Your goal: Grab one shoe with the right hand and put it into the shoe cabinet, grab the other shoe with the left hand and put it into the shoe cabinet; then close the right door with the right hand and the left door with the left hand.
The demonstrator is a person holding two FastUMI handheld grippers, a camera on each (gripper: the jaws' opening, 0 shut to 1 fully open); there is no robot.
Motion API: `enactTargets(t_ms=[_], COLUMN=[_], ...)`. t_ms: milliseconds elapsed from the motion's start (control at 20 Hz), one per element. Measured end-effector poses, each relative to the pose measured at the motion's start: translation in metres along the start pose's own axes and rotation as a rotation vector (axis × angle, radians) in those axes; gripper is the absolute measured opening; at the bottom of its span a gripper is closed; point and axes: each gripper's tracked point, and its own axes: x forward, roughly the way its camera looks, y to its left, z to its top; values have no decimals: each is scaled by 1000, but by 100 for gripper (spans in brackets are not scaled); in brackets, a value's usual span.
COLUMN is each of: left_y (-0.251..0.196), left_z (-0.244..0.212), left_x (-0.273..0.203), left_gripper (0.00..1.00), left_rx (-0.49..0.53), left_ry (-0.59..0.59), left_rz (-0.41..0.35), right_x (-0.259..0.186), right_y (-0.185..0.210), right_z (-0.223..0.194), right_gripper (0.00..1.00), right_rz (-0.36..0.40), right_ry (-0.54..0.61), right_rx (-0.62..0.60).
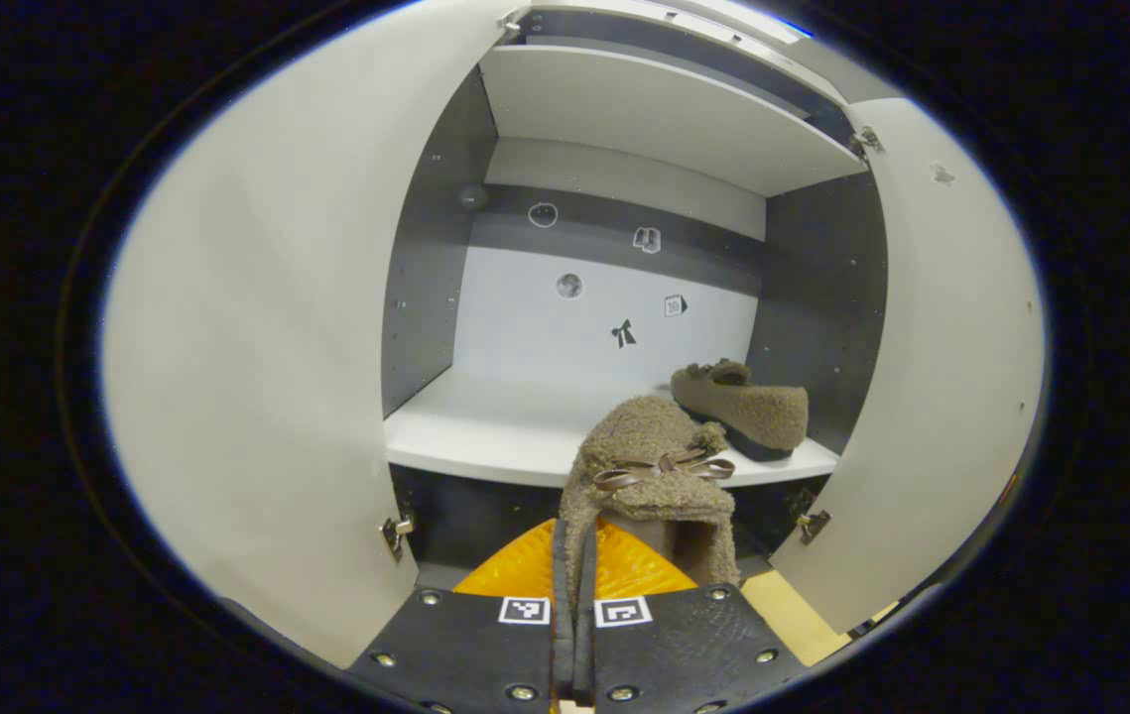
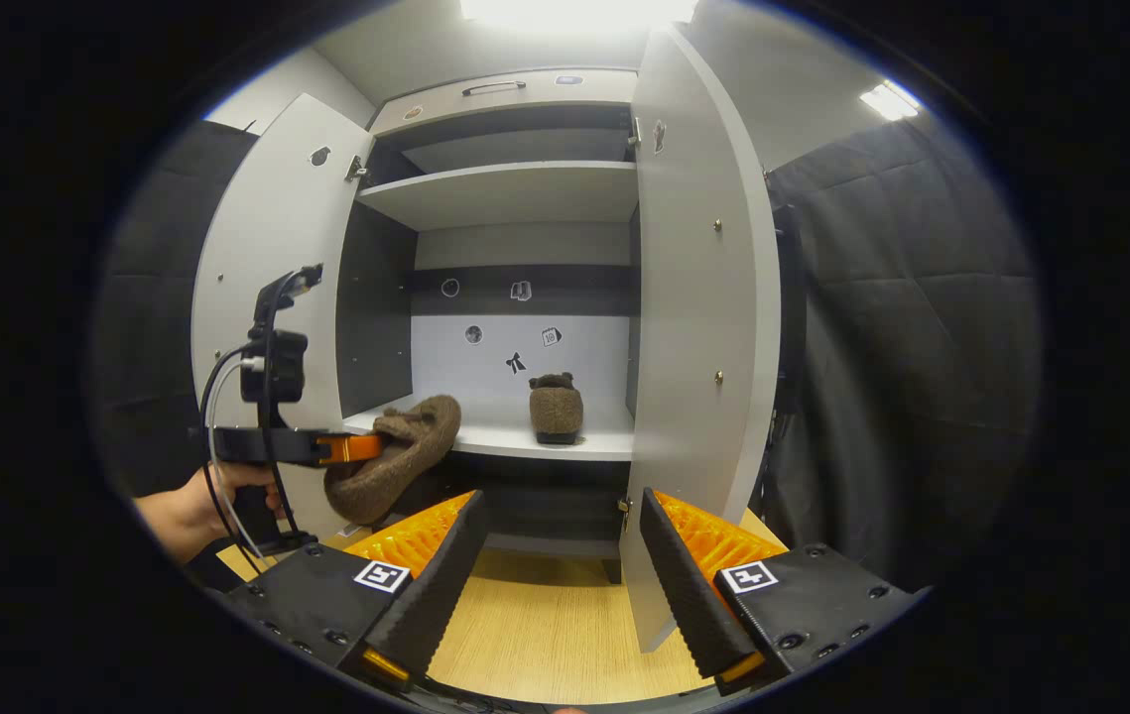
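The left gripper (image 1: 574, 595) clenches a fuzzy brown slipper with a ribbon bow (image 1: 649, 476) before the white shelf (image 1: 485, 431); its heel is hidden. The right gripper view shows the released right gripper (image 2: 565, 565) and the other brown fuzzy slipper (image 2: 556, 408) shelved.

Left gripper (image 1: 572, 595) fingers pinched together (raised); right gripper (image 2: 557, 585) fingers spread.

Fuzzy fleece shoes (image 1: 659, 476); matt cabinet (image 1: 257, 327).
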Motion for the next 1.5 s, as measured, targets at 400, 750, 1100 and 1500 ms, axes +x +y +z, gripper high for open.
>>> enactTargets(t_ms=[400,750,1100,1500], left_y=[-1,8,28,6], left_z=[74,97,77,117], left_x=[74,144,183,133], left_gripper=[1,1,1,99], left_rx=[-13,-20,0,67], left_ry=[-88,-68,20,-119], left_rz=[27,76,143,65], right_x=[21,45,59,50], right_y=[8,10,14,23], right_z=[-11,-19,-23,-3], right_gripper=[98,98,98,97], right_rz=[40,69,92,99], right_ry=[27,45,59,9], right_rx=[23,39,57,42])
